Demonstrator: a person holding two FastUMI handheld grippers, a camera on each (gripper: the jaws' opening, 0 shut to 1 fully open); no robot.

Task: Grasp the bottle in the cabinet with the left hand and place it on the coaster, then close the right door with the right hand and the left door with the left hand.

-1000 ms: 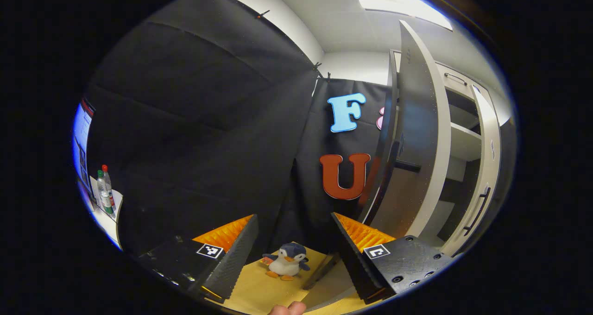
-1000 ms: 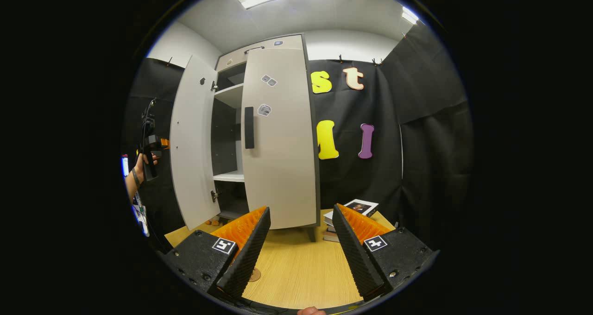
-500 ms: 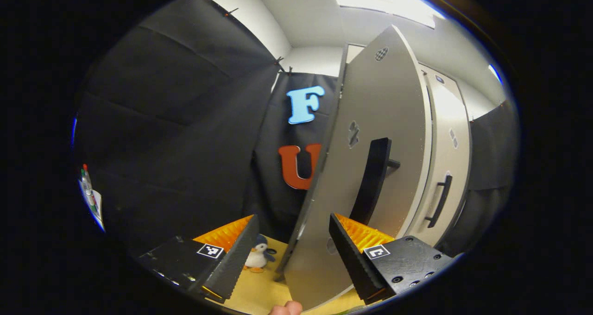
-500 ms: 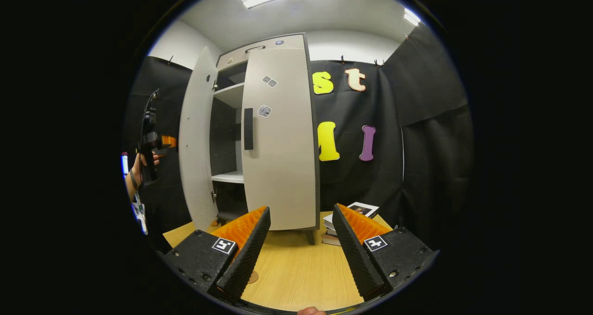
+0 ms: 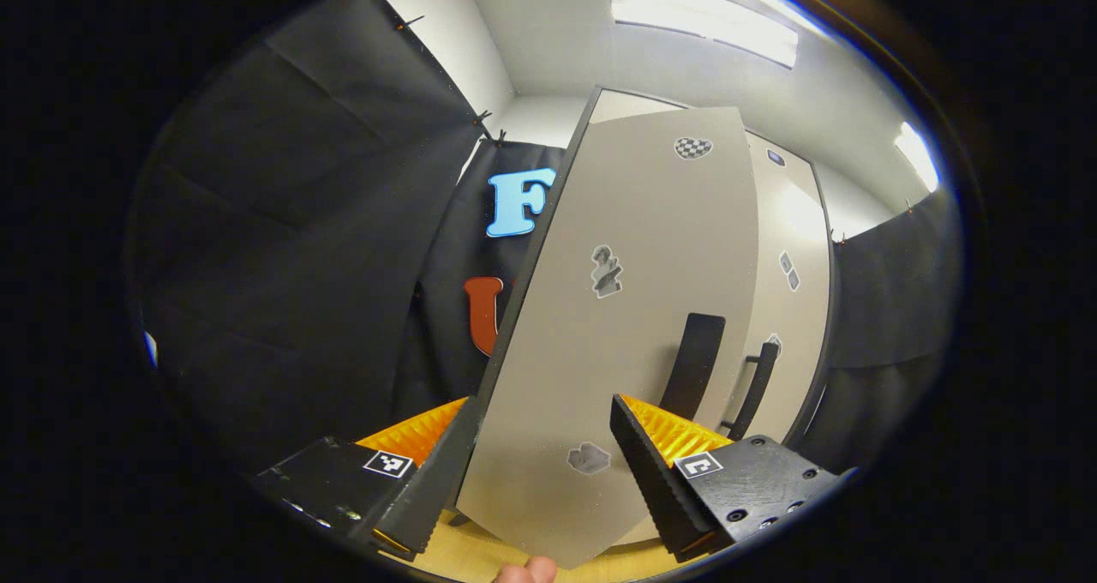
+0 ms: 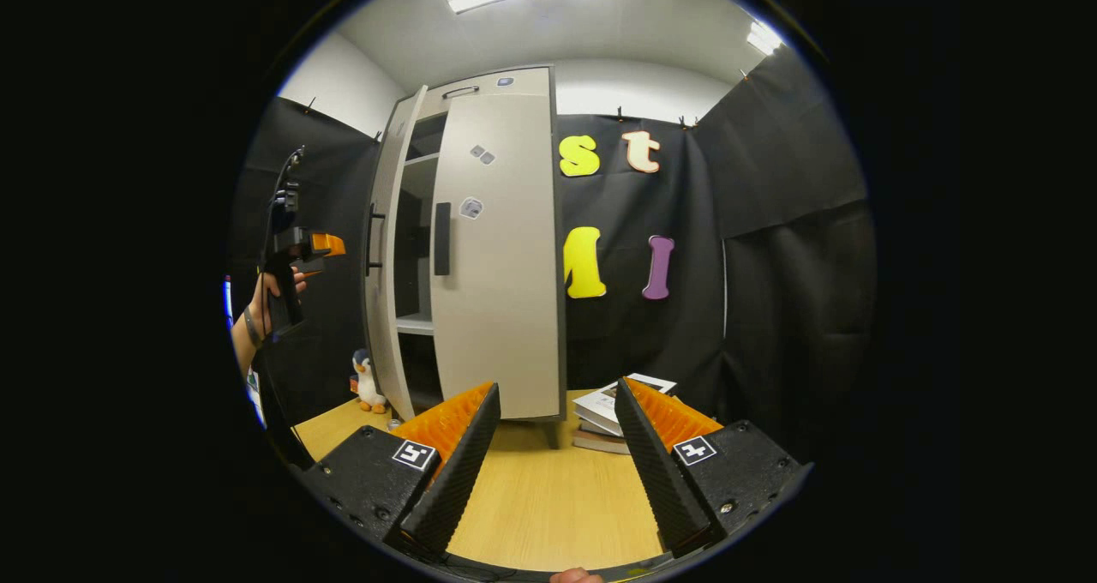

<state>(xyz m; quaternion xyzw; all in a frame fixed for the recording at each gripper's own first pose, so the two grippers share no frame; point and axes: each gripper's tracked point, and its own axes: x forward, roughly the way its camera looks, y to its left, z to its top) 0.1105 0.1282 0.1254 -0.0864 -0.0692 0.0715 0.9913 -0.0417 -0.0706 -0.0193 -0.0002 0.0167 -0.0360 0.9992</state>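
The grey cabinet [image 6: 493,249] stands on the wooden table [image 6: 548,497]. Its right door [image 6: 506,309] is shut flat. Its left door [image 6: 383,257] is swung most of the way in, with a narrow dark gap left beside it. In the left gripper view the left door's outer face [image 5: 617,343] stands close ahead, its black handle [image 5: 694,364] up and to the right. My left gripper [image 5: 542,411] is open before that face; whether it touches the door I cannot tell. A hand holds the left gripper [image 6: 300,249] just left of the door. My right gripper [image 6: 557,394] is open above the table.
A plush penguin [image 6: 367,381] sits on the table left of the cabinet. A stack of books [image 6: 613,407] lies to the cabinet's right. Black cloth walls enclose the booth on all sides. The right door's handle [image 5: 754,386] shows beyond the left door.
The left door has swung from wide open to nearly shut. My left gripper has followed it round and now faces its outer side. My right gripper has barely moved.
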